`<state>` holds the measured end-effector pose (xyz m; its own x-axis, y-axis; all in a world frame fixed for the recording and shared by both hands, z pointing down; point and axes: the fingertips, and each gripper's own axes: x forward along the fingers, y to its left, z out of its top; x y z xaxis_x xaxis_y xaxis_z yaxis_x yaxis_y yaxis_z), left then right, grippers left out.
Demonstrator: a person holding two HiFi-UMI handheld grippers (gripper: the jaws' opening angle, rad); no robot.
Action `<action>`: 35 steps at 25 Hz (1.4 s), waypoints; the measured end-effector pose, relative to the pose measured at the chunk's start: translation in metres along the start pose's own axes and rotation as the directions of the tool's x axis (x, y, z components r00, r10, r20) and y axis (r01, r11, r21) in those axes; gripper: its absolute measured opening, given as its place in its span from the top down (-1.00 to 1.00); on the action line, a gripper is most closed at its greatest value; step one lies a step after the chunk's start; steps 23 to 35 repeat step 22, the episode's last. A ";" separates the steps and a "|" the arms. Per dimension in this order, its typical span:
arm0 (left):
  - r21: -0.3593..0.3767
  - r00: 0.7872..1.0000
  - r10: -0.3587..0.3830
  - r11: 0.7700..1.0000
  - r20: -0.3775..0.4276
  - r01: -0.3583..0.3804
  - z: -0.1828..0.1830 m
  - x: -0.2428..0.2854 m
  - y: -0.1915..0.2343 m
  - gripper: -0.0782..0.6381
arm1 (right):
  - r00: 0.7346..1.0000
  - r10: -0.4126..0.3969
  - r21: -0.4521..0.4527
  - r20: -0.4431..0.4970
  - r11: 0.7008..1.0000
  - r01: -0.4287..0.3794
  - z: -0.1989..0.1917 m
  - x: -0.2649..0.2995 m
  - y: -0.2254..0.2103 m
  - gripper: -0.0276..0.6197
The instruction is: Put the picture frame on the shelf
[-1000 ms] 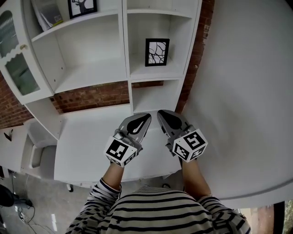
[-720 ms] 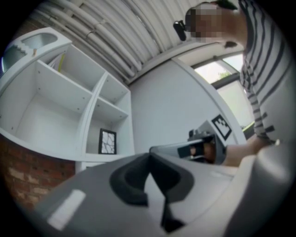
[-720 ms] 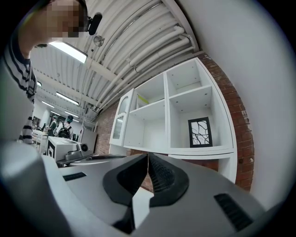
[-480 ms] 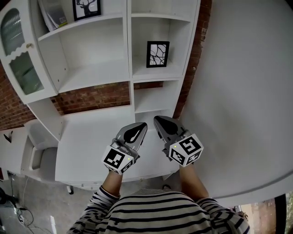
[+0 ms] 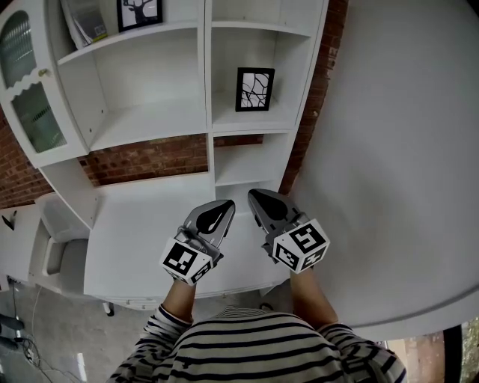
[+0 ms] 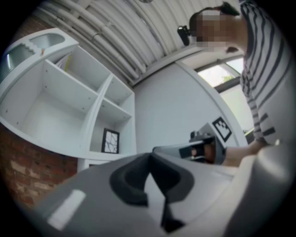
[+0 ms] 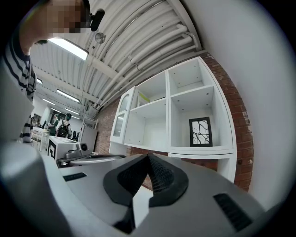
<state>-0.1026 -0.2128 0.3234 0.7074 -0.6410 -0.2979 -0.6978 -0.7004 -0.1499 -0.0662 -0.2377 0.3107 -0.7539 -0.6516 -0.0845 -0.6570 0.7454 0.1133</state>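
Currently both tools hover over the white desk [image 5: 135, 224]. Left gripper [image 5: 227, 204]: jaws together, nothing btwn them. Right gripper [image 5: 252, 195]: same, tips meeting, empty. Picture frame [image 5: 255, 90] stands upright on the shelf [image 5: 247, 123] in the right-hand column of the white unit, well apart from both tools.

Head view only: second black frame [image 5: 138, 11] on the top-left shelf; arched glass cabinet door [image 5: 26, 90] at far left; my striped sleeve [image 5: 168, 323].

Gripper views only: ribbed white ceiling [image 7: 138, 41] w/ pipes. Right gripper view alone adds strip lights [image 7: 69, 48].

Materials: red brick wall [image 5: 150, 158] shows rough behind the unit's open gap. Picture frame has a thin black rectangular border and a white face w/ black branching lines. Pads [image 7: 162, 178] are dark and cross-hatched on the right tool; left pad texture is too blurred to confirm. Gripper shells are smooth grey and tapering. Marker cube [image 5: 299, 247] carries black-on-white squares.
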 end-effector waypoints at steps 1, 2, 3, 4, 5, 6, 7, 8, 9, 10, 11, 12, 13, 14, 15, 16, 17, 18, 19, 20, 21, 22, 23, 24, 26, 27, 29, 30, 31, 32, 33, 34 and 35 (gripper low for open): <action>0.001 1.000 0.004 1.000 0.000 -0.004 0.000 0.002 0.001 0.76 | 1.000 0.003 0.000 0.000 1.000 -0.003 0.000 0.000 -0.002 0.89; 0.001 1.000 0.006 1.000 0.000 -0.006 0.000 0.004 0.001 0.76 | 1.000 0.007 -0.001 0.000 1.000 -0.007 0.001 0.001 -0.004 0.89; 0.000 1.000 0.007 1.000 0.002 -0.007 -0.001 0.006 0.002 0.76 | 1.000 0.010 0.000 0.001 1.000 -0.010 0.002 0.001 -0.005 0.89; -0.001 1.000 0.006 1.000 0.005 -0.006 -0.001 0.007 0.002 0.76 | 1.000 0.013 0.001 0.003 1.000 -0.013 0.003 0.001 -0.007 0.89; -0.002 1.000 0.006 1.000 0.007 -0.006 -0.001 0.009 0.002 0.76 | 1.000 0.014 0.002 0.006 1.000 -0.014 0.004 0.001 -0.009 0.89; -0.002 1.000 0.007 1.000 0.009 -0.007 -0.001 0.011 0.002 0.76 | 1.000 0.016 0.003 0.008 1.000 -0.016 0.005 0.001 -0.011 0.89; -0.001 1.000 0.007 1.000 0.010 -0.007 -0.001 0.013 0.002 0.76 | 1.000 0.017 0.002 0.010 1.000 -0.017 0.005 0.001 -0.012 0.89; 0.002 1.000 0.006 1.000 0.011 -0.006 -0.001 0.014 0.003 0.76 | 1.000 0.018 -0.001 0.011 1.000 -0.018 0.006 0.001 -0.014 0.89; 0.006 1.000 0.006 1.000 0.013 -0.006 -0.001 0.015 0.003 0.76 | 1.000 0.019 -0.003 0.011 1.000 -0.019 0.006 0.001 -0.015 0.89; 0.010 1.000 0.007 1.000 0.014 -0.007 0.000 0.017 0.003 0.76 | 1.000 0.020 -0.006 0.010 1.000 -0.020 0.006 0.001 -0.016 0.89; 0.013 1.000 0.008 1.000 0.015 -0.008 0.000 0.018 0.003 0.76 | 1.000 0.022 -0.008 0.010 1.000 -0.022 0.007 0.001 -0.018 0.89; 0.015 1.000 0.009 1.000 0.015 -0.009 0.001 0.020 0.003 0.76 | 1.000 0.023 -0.011 0.009 1.000 -0.023 0.007 0.002 -0.019 0.89; 0.016 1.000 0.009 1.000 0.016 -0.010 0.001 0.021 0.004 0.76 | 1.000 0.024 -0.013 0.007 1.000 -0.024 0.007 0.002 -0.020 0.89; 0.016 1.000 0.009 1.000 0.016 -0.009 0.002 0.022 0.004 0.76 | 1.000 0.024 -0.016 0.006 1.000 -0.024 0.007 0.002 -0.021 0.89; 0.015 1.000 0.009 1.000 0.016 -0.009 0.002 0.024 0.004 0.76 | 1.000 0.025 -0.018 0.005 1.000 -0.024 0.008 0.002 -0.022 0.89; 0.014 1.000 0.008 1.000 0.015 -0.008 0.001 0.025 0.004 0.76 | 1.000 0.025 -0.020 0.004 0.999 -0.025 0.008 0.002 -0.023 0.89; 0.014 1.000 0.007 1.000 0.014 -0.007 0.001 0.026 0.004 0.76 | 1.000 0.025 -0.022 0.003 0.999 -0.025 0.008 0.002 -0.024 0.89; 0.014 1.000 0.006 1.000 0.013 -0.006 0.001 0.027 0.004 0.76 | 1.000 0.026 -0.022 0.003 0.999 -0.026 0.009 0.002 -0.025 0.89; 0.015 1.000 0.005 1.000 0.012 -0.005 0.001 0.029 0.004 0.76 | 1.000 0.026 -0.021 0.003 0.999 -0.026 0.009 0.002 -0.026 0.89; 0.015 1.000 0.004 1.000 0.012 -0.004 0.000 0.030 0.005 0.76 | 1.000 0.027 -0.021 0.003 0.999 -0.027 0.009 0.003 -0.027 0.89; 0.015 1.000 0.003 1.000 0.012 -0.003 0.000 0.031 0.005 0.76 | 1.000 0.028 -0.021 0.003 0.999 -0.028 0.010 0.003 -0.028 0.89; 0.016 1.000 0.002 1.000 0.012 -0.002 0.000 0.032 0.005 0.76 | 1.000 0.028 -0.021 0.004 0.999 -0.028 0.010 0.004 -0.029 0.89; 0.016 1.000 0.002 1.000 0.012 -0.002 0.000 0.032 0.005 0.76 | 1.000 0.028 -0.021 0.004 0.999 -0.028 0.010 0.004 -0.029 0.89; 0.016 1.000 0.002 1.000 0.012 -0.002 0.000 0.032 0.005 0.76 | 1.000 0.028 -0.021 0.004 0.999 -0.028 0.010 0.004 -0.029 0.89; 0.016 1.000 0.002 1.000 0.012 -0.002 0.000 0.032 0.005 0.76 | 1.000 0.028 -0.021 0.004 0.999 -0.028 0.010 0.004 -0.029 0.89; 0.016 1.000 0.002 1.000 0.012 -0.002 0.000 0.032 0.005 0.76 | 1.000 0.028 -0.021 0.004 0.999 -0.028 0.010 0.004 -0.029 0.89; 0.016 1.000 0.002 1.000 0.012 -0.002 0.000 0.032 0.005 0.76 | 1.000 0.028 -0.021 0.004 0.999 -0.028 0.010 0.004 -0.029 0.89; 0.016 1.000 0.002 1.000 0.012 -0.002 0.000 0.032 0.005 0.76 | 1.000 0.028 -0.021 0.004 0.999 -0.028 0.010 0.004 -0.029 0.89; 0.016 1.000 0.002 1.000 0.012 -0.002 0.000 0.032 0.005 0.76 | 1.000 0.028 -0.021 0.004 0.999 -0.028 0.010 0.004 -0.029 0.89; 0.016 1.000 0.002 1.000 0.012 -0.002 0.000 0.032 0.005 0.76 | 1.000 0.028 -0.021 0.004 0.999 -0.028 0.010 0.004 -0.029 0.89; 0.016 1.000 0.002 1.000 0.012 -0.002 0.000 0.032 0.005 0.76 | 1.000 0.028 -0.021 0.004 0.999 -0.028 0.010 0.004 -0.029 0.89; 0.016 1.000 0.002 1.000 0.012 -0.002 0.000 0.032 0.005 0.76 | 1.000 0.028 -0.021 0.004 0.999 -0.028 0.010 0.004 -0.029 0.89; 0.016 1.000 0.002 1.000 0.012 -0.002 0.000 0.032 0.005 0.76 | 1.000 0.028 -0.021 0.004 0.999 -0.028 0.010 0.004 -0.029 0.89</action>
